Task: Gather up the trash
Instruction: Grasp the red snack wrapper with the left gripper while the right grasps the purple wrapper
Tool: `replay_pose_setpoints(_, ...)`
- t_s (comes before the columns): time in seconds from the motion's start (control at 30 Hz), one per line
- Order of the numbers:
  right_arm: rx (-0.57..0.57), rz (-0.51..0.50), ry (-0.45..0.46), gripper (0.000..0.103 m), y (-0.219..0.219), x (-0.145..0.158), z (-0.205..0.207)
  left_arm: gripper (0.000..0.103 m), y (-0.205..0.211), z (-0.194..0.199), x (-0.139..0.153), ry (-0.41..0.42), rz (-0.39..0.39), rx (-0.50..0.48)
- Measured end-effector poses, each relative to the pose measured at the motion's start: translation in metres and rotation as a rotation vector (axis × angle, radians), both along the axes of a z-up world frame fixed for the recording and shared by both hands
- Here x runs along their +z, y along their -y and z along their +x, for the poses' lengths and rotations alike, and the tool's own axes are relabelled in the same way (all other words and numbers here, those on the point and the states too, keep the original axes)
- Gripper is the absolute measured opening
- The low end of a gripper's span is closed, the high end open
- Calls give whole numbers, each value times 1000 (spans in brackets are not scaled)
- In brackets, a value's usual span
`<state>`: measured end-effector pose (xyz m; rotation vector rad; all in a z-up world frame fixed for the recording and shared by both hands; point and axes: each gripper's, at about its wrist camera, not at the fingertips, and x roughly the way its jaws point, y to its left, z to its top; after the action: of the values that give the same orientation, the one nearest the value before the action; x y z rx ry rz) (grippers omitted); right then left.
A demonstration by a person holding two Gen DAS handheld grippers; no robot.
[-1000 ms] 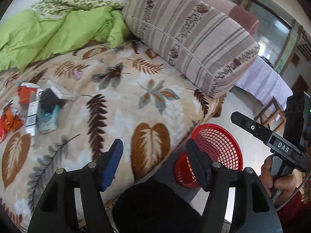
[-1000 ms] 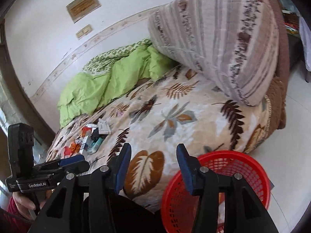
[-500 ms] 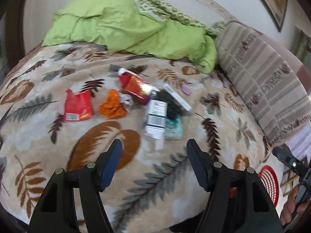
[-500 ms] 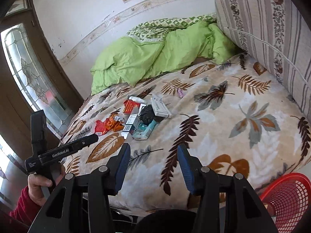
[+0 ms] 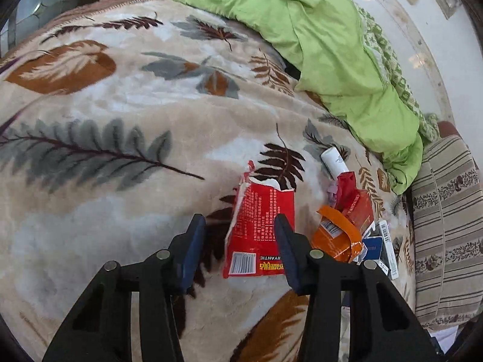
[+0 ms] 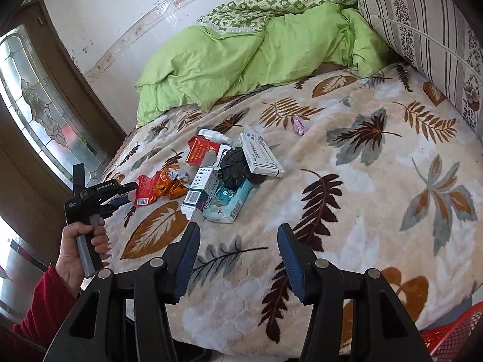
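A torn red packet (image 5: 256, 226) lies flat on the leaf-patterned blanket (image 5: 120, 105). My left gripper (image 5: 240, 232) is down over it, jaws closing, with the packet between the fingers and the pads not visibly pressing it. Right of it lie an orange wrapper (image 5: 335, 238), a red box (image 5: 353, 199) and a white tube (image 5: 333, 161). In the right wrist view the left gripper (image 6: 126, 194) sits at the red packet (image 6: 145, 190), at the pile's left end. My right gripper (image 6: 238, 241) hangs open and empty over the blanket, short of a teal tissue pack (image 6: 225, 203).
The pile also holds a white carton (image 6: 261, 155), a black bag (image 6: 234, 166) and a white-blue box (image 6: 199, 190); a pink wrapper (image 6: 299, 125) lies apart. A green quilt (image 6: 241, 60) and striped pillow (image 6: 422, 30) lie behind. A red basket (image 6: 452, 335) stands on the floor, lower right.
Both grippers swung from the red basket and bed corner to the trash pile. The left one dropped over the red packet and its jaws narrowed. The right one came nearer the pile.
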<state>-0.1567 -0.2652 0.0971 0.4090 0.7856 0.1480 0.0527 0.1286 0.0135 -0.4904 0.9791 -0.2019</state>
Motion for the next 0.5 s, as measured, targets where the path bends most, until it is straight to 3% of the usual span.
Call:
replay_pose_setpoints(0.1,-8,20,-16,56,8,-3,24,20,24,8,-6,-3,67,-40)
replay_pose_setpoints(0.17,-12,20,-25,56,13,-5,42,12,34,9,-6,7,127,-50)
replay_pose_setpoints(0.3,-42,6,-31,56,27,-9,93,6,42,5,2,52,145,-31)
replay_pose_setpoints(0.47,-67,-104,-51,56,42,-24,170,4,41,-3,22,138,171,-20)
replay_pose_setpoints(0.5,-65,-136,-76,50,43,-31,188,4,41,-3,23,140,175,-20)
